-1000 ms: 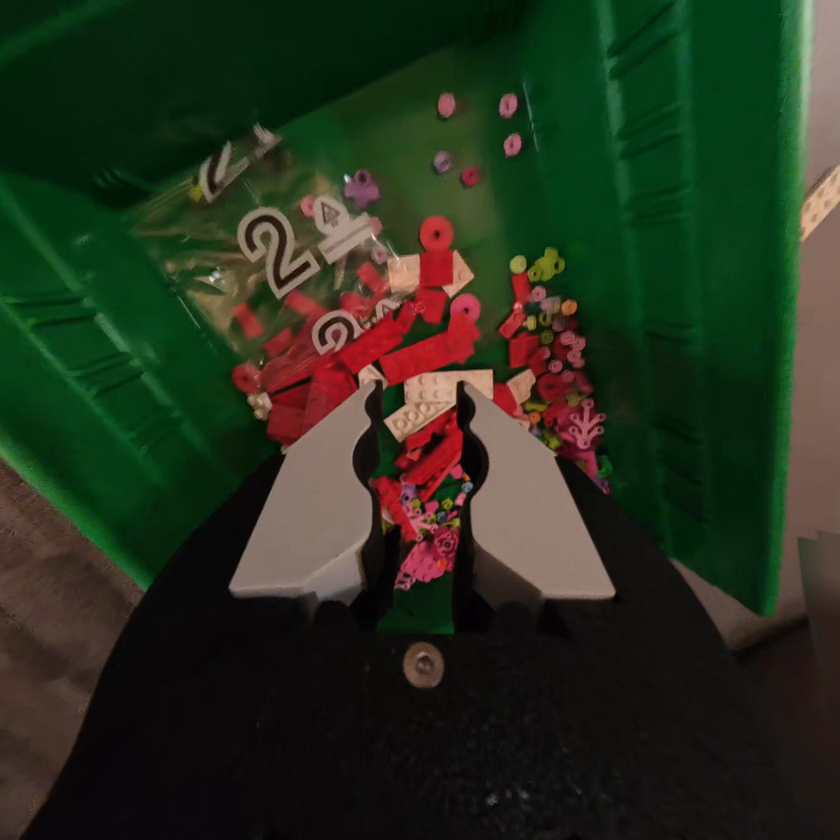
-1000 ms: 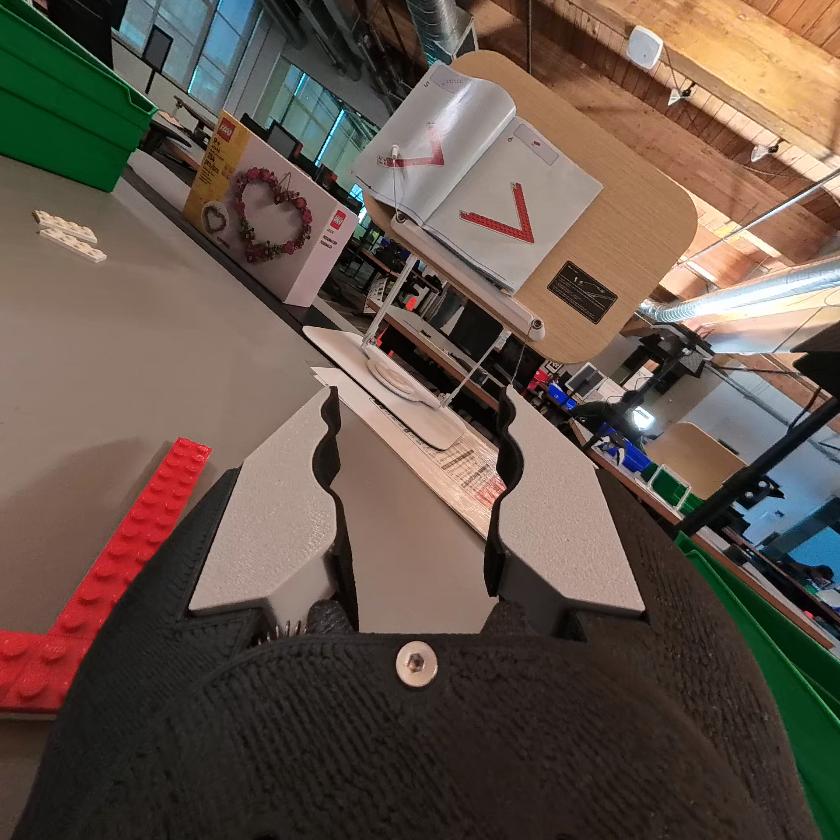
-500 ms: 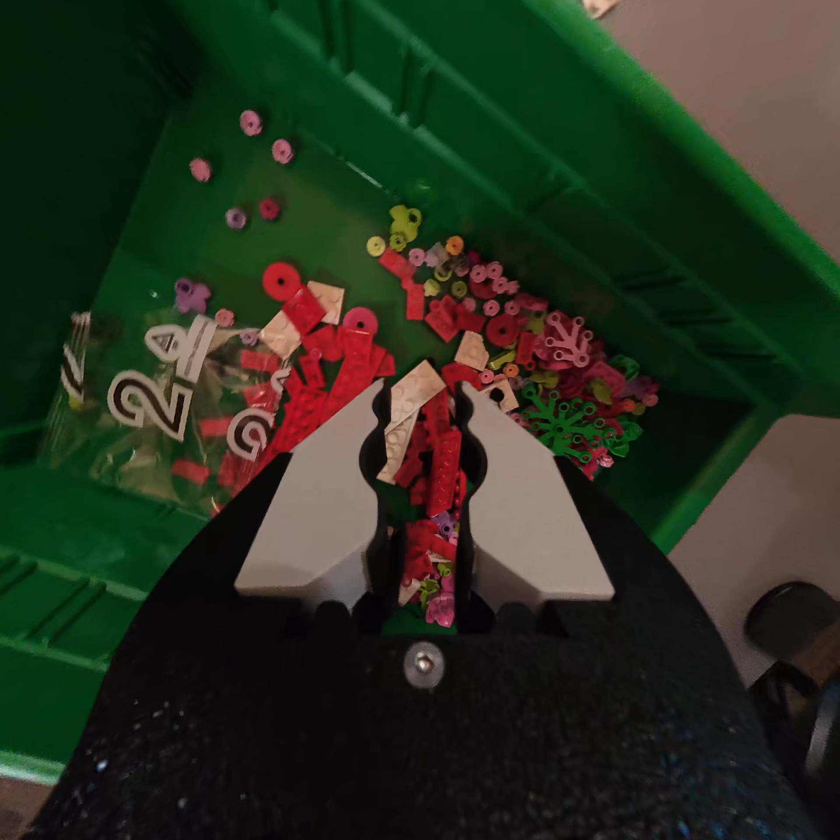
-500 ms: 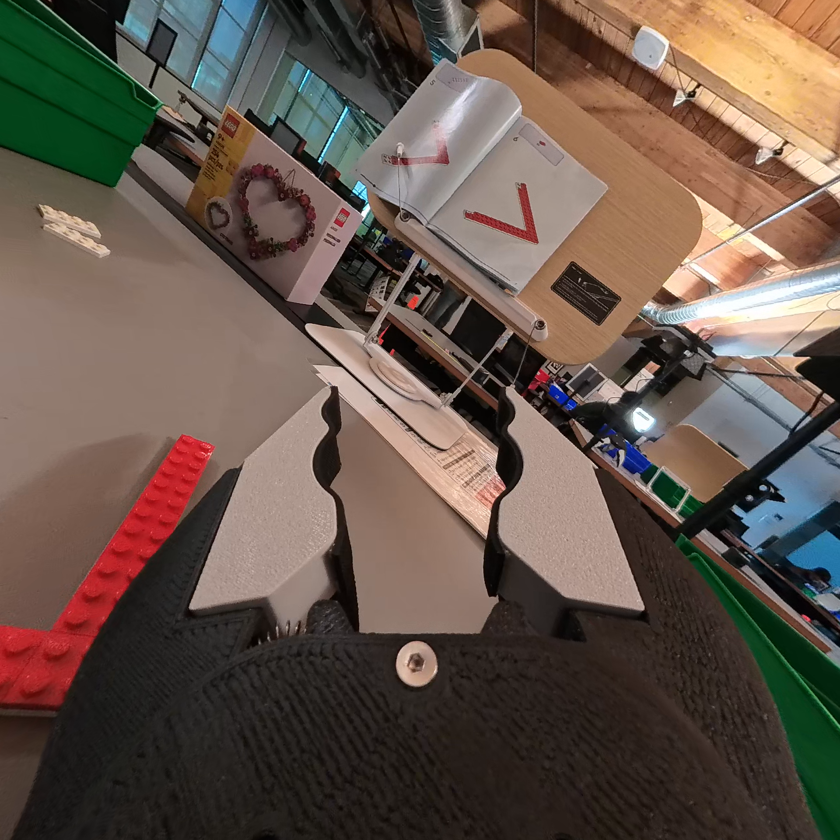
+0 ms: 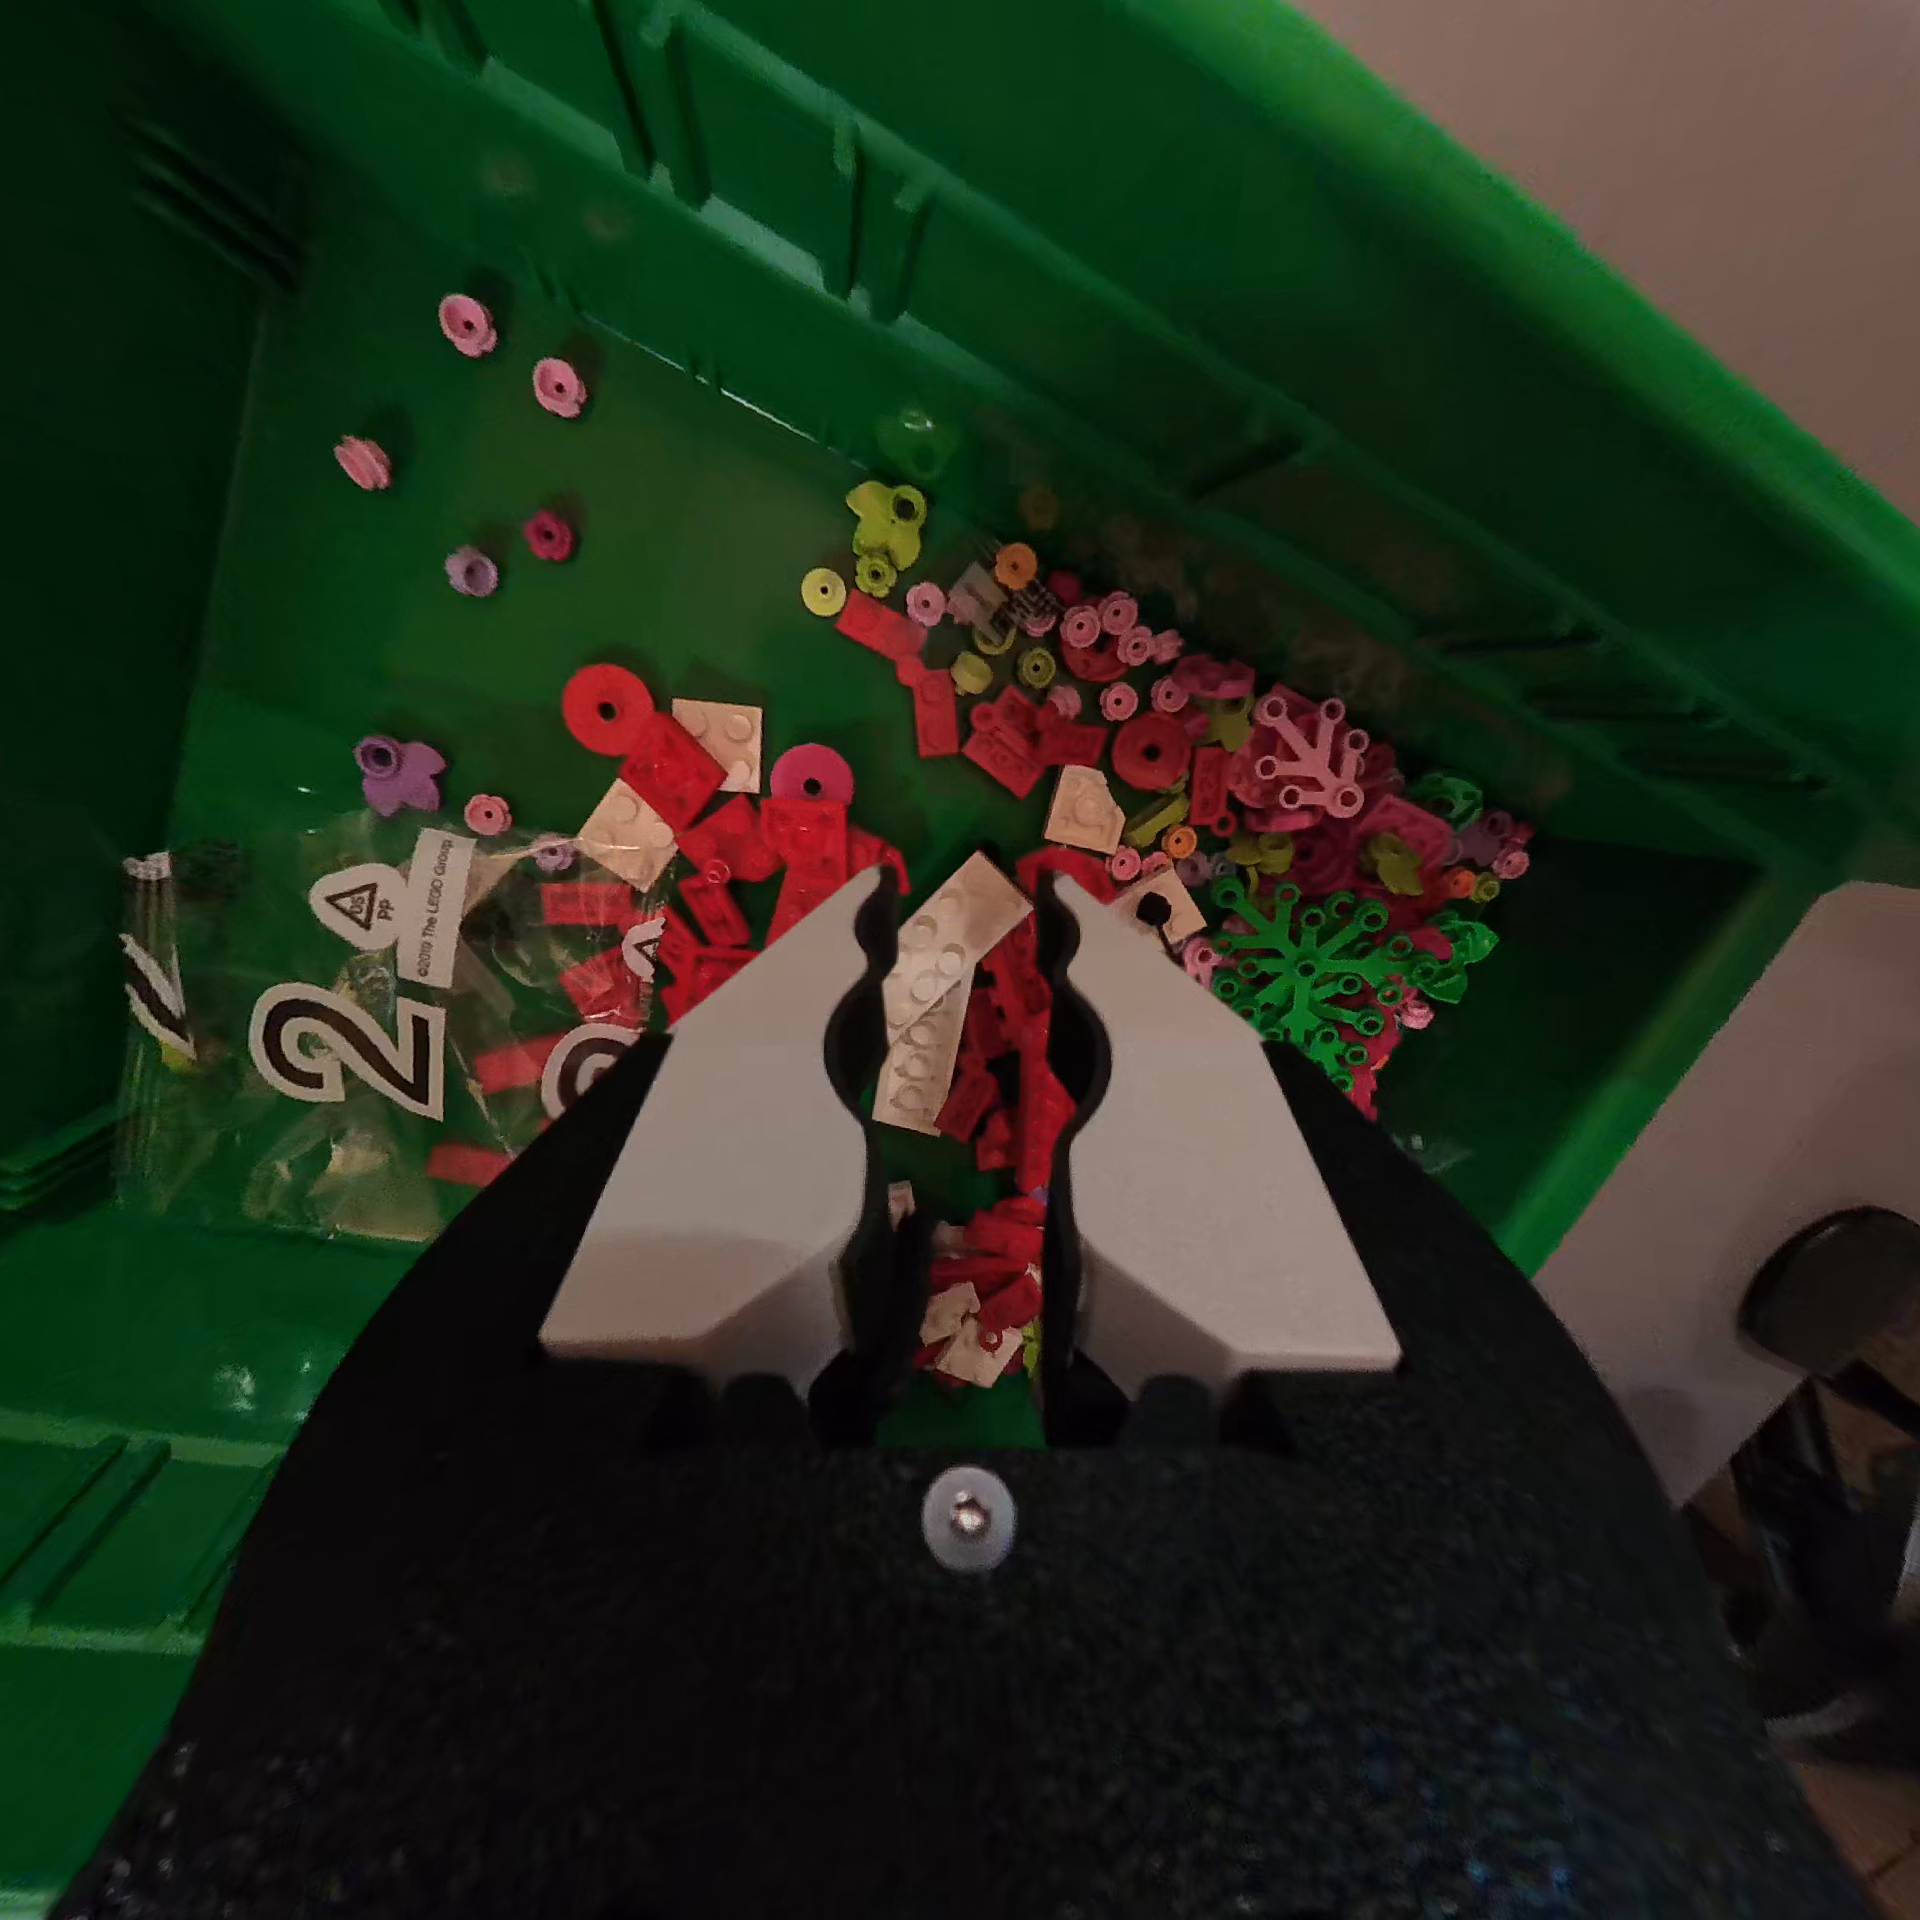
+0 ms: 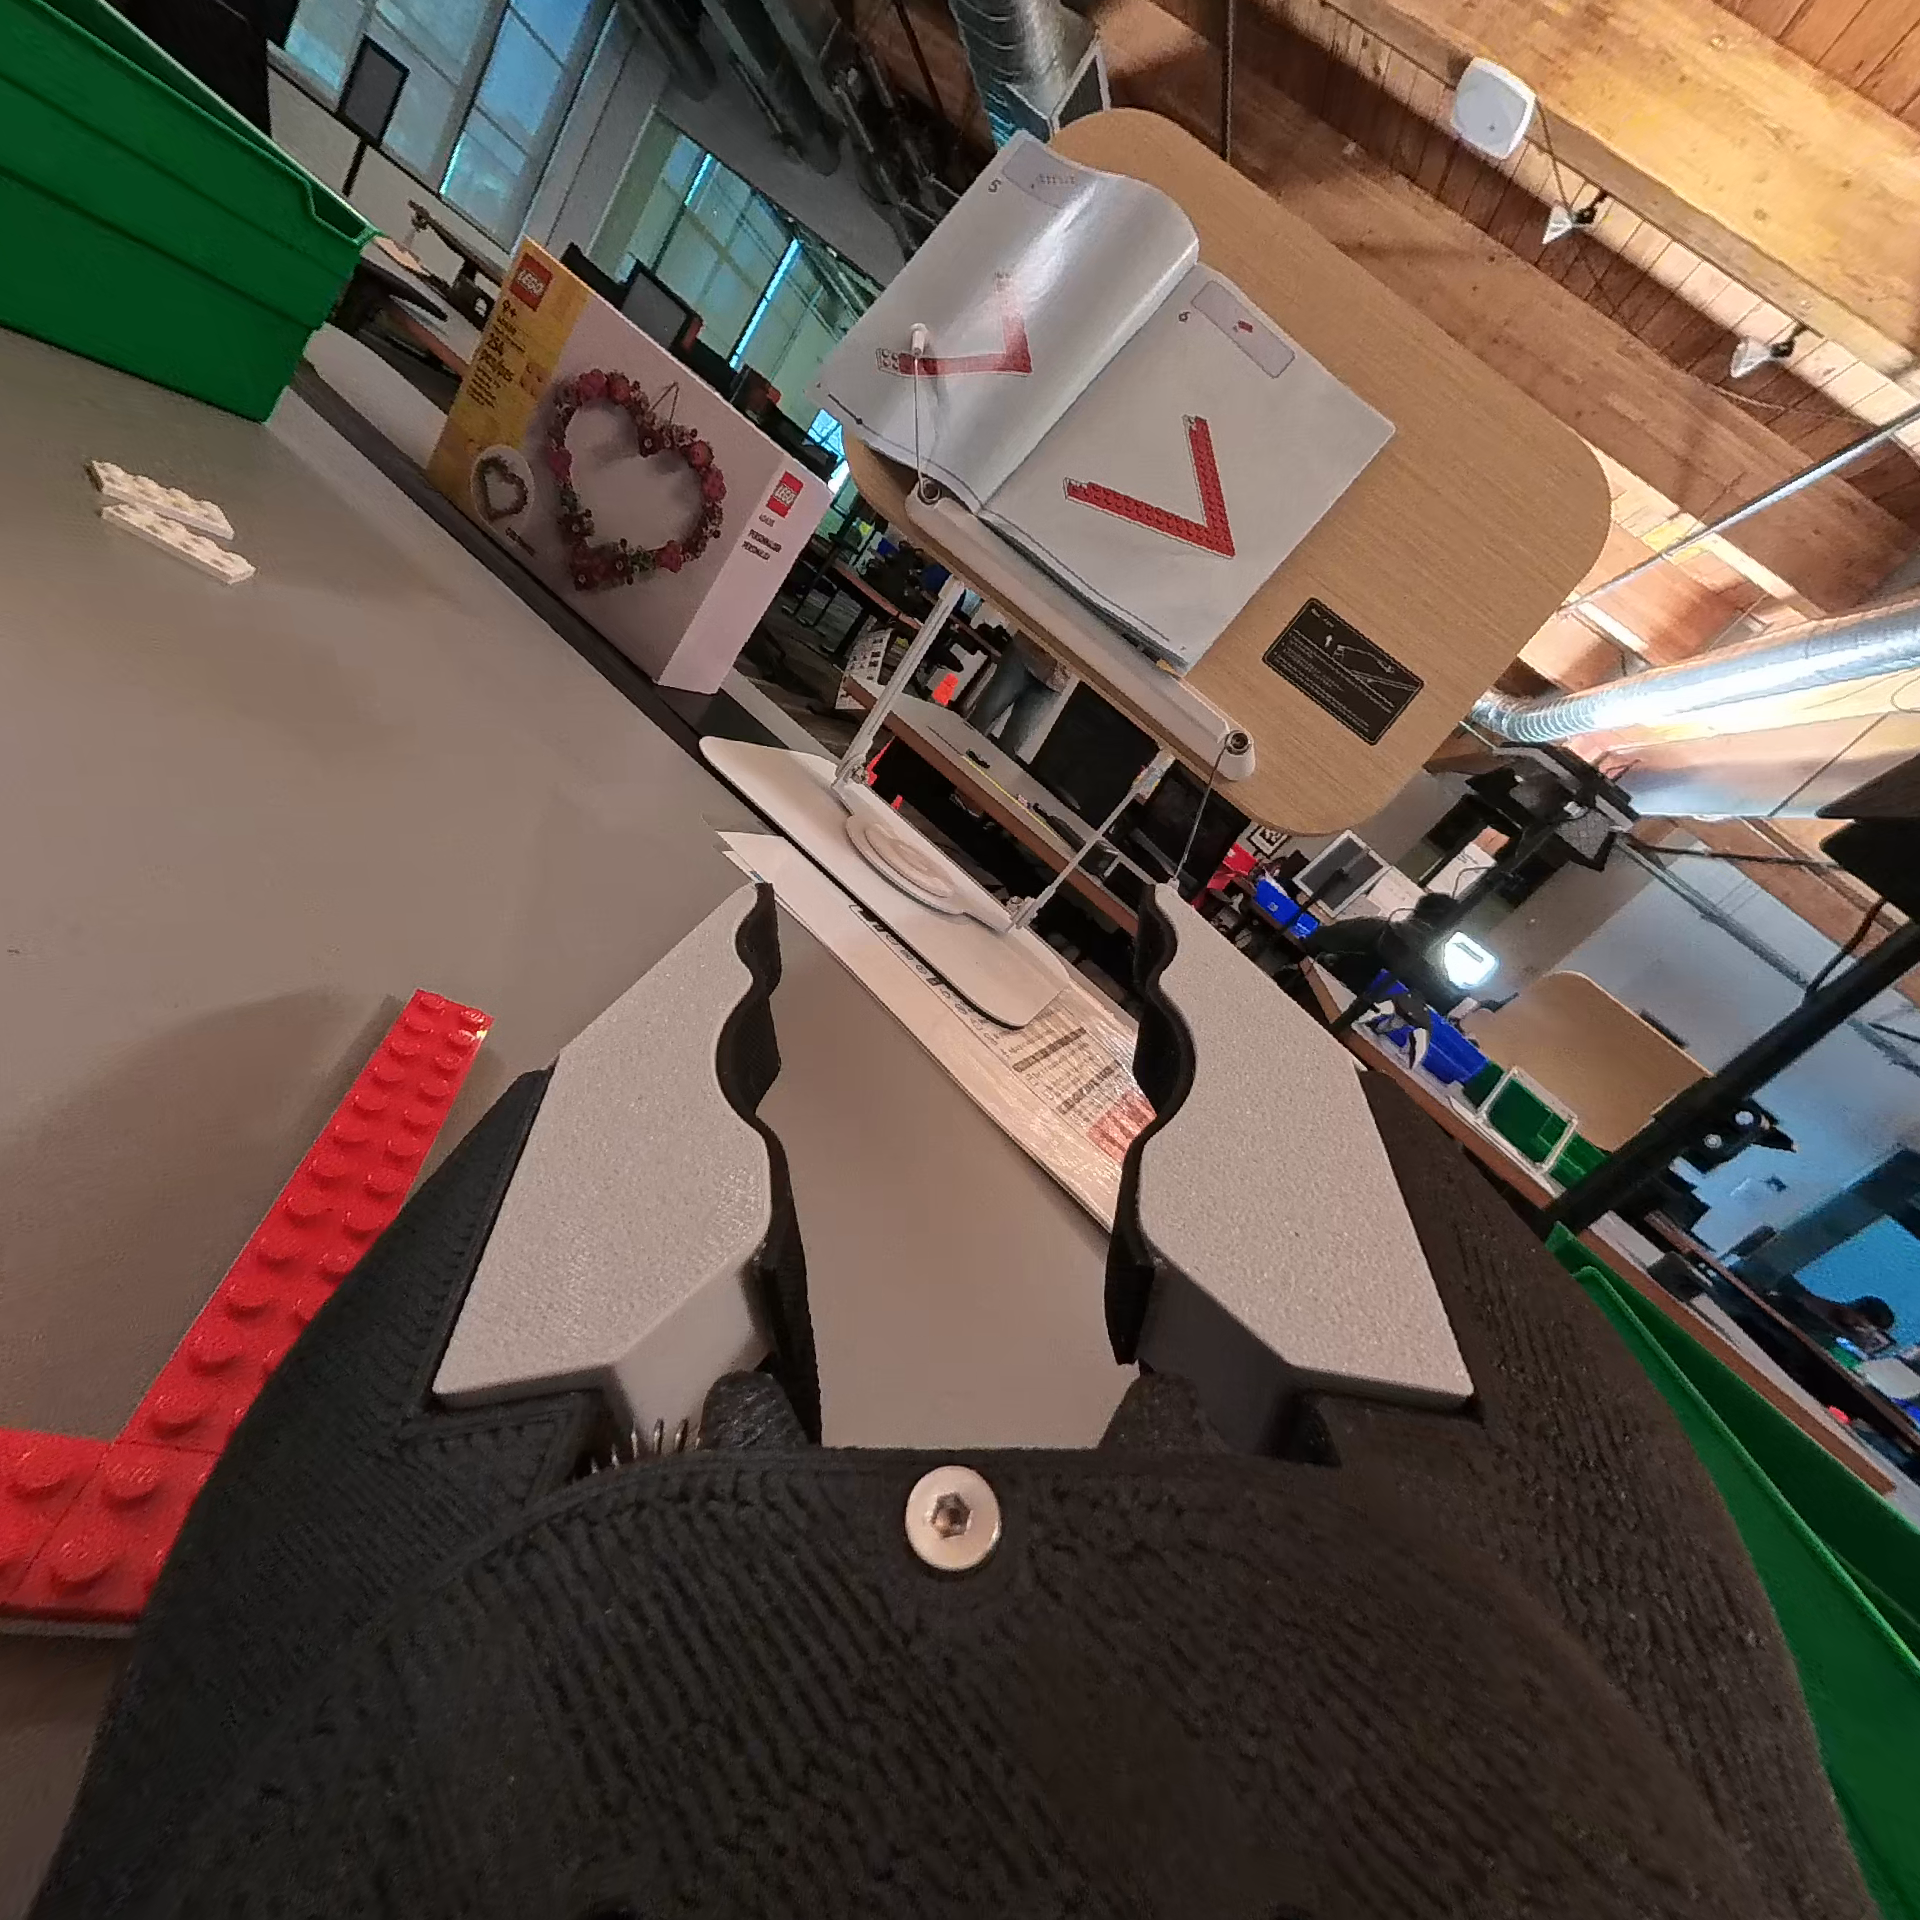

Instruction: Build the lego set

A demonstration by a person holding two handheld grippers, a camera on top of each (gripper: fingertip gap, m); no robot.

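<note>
Meanwhile the left gripper [image 5: 966, 894], slightly parted, has swung over the white plate [image 5: 935, 1003] in the green bin [image 5: 1143, 312]; the right gripper [image 6: 956, 914] stays spread wide, hiding part of the red V-frame [image 6: 312, 1226].

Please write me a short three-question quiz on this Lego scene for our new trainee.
1. True or false: the left gripper is shut on a red brick.
2. What holds the loose Lego pieces? A) green bin B) white box C) grey table
3. Fill in: the red plates beside the right gripper form a ___ shape, like the open instruction booklet shows.

Key: 1 false, it is slightly open above a white plate, holding nothing; 2 A; 3 V.
</note>
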